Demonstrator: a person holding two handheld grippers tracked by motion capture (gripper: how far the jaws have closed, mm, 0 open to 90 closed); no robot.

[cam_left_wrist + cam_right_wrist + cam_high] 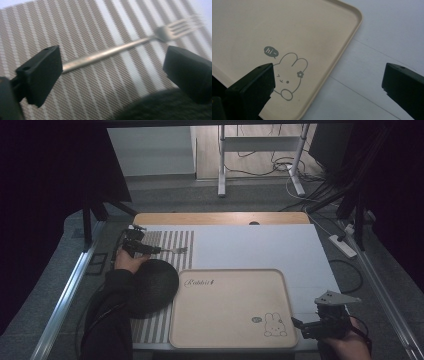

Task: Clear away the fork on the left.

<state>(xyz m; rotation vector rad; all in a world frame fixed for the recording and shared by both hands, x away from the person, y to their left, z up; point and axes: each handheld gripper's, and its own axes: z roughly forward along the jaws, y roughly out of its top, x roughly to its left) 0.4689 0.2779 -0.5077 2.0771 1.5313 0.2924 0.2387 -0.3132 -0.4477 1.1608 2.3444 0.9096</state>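
Observation:
A metal fork [110, 51] lies on the striped placemat [82, 22], its tines pointing away to the right. My left gripper [112, 60] is open just over the fork's handle, one jaw on either side, touching nothing. In the high view the fork [176, 250] lies at the back left of the table, just right of the left gripper [152, 250]. My right gripper [298, 325] is open at the table's front right, above the near right corner of a beige tray [200, 320]. The tray's rabbit drawing [290, 75] lies beside its left jaw.
A dark round object [152, 287], which I cannot identify, rests on the placemat [172, 240] between the left forearm and the tray. A white mat [260, 245] covers the table behind and right of the tray. Cables and a power strip [342, 246] lie on the floor.

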